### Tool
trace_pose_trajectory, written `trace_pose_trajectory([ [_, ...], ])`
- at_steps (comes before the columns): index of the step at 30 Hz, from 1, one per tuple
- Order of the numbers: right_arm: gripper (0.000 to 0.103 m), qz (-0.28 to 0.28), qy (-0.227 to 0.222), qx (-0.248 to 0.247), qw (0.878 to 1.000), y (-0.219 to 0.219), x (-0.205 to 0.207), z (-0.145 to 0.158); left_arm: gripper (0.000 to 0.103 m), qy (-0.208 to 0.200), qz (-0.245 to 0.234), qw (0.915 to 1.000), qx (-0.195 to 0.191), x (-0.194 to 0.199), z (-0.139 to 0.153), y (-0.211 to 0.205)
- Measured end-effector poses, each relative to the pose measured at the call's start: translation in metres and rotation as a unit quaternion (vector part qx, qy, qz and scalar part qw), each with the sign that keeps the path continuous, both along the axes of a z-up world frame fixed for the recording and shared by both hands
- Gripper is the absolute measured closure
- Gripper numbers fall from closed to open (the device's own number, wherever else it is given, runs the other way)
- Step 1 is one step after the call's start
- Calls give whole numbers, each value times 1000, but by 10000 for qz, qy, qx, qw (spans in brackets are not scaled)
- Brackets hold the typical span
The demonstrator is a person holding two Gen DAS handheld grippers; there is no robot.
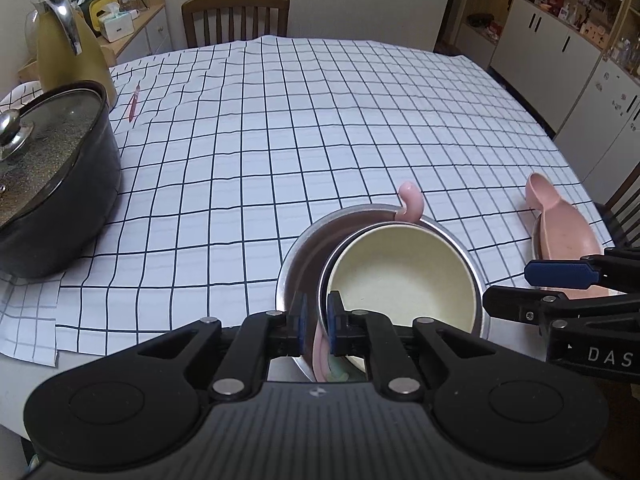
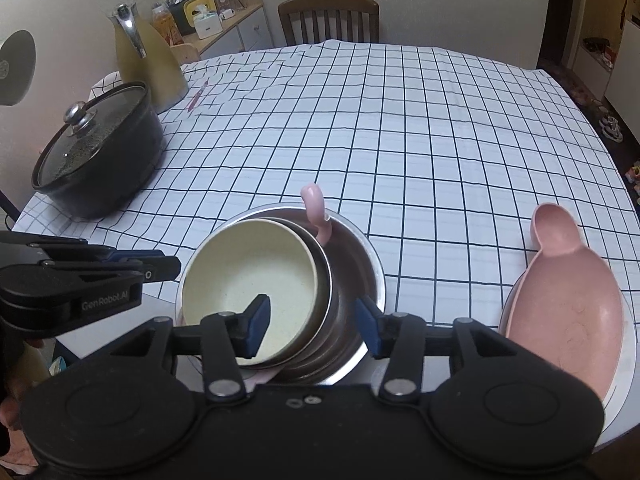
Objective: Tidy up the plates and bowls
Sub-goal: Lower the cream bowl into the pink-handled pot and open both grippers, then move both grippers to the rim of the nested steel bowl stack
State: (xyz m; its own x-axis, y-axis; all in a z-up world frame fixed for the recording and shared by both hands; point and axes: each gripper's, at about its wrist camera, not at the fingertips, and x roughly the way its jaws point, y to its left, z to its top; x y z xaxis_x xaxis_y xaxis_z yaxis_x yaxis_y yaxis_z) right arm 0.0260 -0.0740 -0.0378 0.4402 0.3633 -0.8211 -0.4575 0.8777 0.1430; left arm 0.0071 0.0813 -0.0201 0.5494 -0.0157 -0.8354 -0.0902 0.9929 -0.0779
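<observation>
A cream bowl [image 1: 404,276] [image 2: 248,280] sits tilted inside a smaller steel bowl [image 2: 326,280], and both lie in a large steel bowl [image 1: 296,264] [image 2: 370,264] near the table's front edge. A pink spoon handle [image 1: 411,202] [image 2: 316,210] hooks over the far rim. My left gripper [image 1: 318,320] [image 2: 176,270] is shut on the left rim of the nested inner bowls. My right gripper [image 2: 312,326] [image 1: 512,286] hangs open over the stack's near side, its pads touching nothing. A pink gourd-shaped dish [image 1: 560,232] [image 2: 560,300] rests on a white plate [image 2: 628,344] to the right.
A black pot with a glass lid [image 1: 60,200] [image 2: 100,168] stands at the left, a yellow-green jug [image 1: 68,56] [image 2: 148,64] behind it and a red pen [image 1: 133,106] [image 2: 198,96] beside it. The checked tablecloth [image 1: 320,120] covers the table. A wooden chair [image 1: 236,16] stands at the far side.
</observation>
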Motion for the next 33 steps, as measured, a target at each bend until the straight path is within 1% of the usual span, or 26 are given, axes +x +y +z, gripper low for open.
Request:
trace_pose_trajectory([
  [2,51,10,-33,52,10000,-1,-1,3,93,-81,-9,10000,-41,-4,5,1],
  [4,43,21,-89,104,9999,-2,-3,7,93,-151,3,9999,-77,-7,9,1],
  [5,41,26,-135,124,9998,-3,-5,10,89,-185,1,9998,-105,-9,11,2],
  [6,39,38,-181,140,9997,-4,-6,12,81,-226,15,9997,-122,-11,13,2],
  [7,37,47,-219,142,9996,-5,-7,14,74,-276,35,9995,-129,-13,15,3],
  [9,33,50,-278,159,9995,-6,-9,17,46,-446,78,9989,-140,-19,20,4],
  [11,29,62,-348,177,9992,-8,-11,20,40,-582,114,9982,-98,-23,25,4],
  [13,21,69,-460,161,9988,-9,-13,22,40,-588,76,9982,-111,-25,27,6],
  [15,16,87,-547,196,9983,-11,-15,24,39,-579,82,9982,-91,-26,26,8],
  [16,12,83,-581,218,9980,-12,-16,24,38,-572,84,9983,-72,-27,26,10],
  [17,10,57,-633,222,9977,-14,-18,24,34,-565,97,9983,-59,-27,25,11],
  [18,4,27,-698,218,9973,-16,-20,24,32,-563,119,9983,-61,-27,23,14],
  [19,1,-5,-764,218,9968,-18,-21,23,31,-553,139,9983,-77,-27,21,17],
  [20,1,-42,-802,207,9966,-20,-22,21,31,-528,159,9984,-92,-26,19,21],
  [22,1,-105,-705,198,9973,-24,-20,15,31,-455,172,9988,-93,-23,12,27],
  [25,1,-344,-437,217,9982,-34,-15,3,31,-335,159,9993,-57,-16,-1,36],
  [27,1,-510,-226,252,9981,-40,-12,-6,31,-195,208,9995,-114,-10,-11,43],
  [29,2,-676,-32,251,9974,-46,-9,-16,31,-55,246,9995,-200,-4,-21,49],
  [33,5,-947,276,221,9949,-53,-6,-34,31,113,232,9995,-204,8,-37,55],
])
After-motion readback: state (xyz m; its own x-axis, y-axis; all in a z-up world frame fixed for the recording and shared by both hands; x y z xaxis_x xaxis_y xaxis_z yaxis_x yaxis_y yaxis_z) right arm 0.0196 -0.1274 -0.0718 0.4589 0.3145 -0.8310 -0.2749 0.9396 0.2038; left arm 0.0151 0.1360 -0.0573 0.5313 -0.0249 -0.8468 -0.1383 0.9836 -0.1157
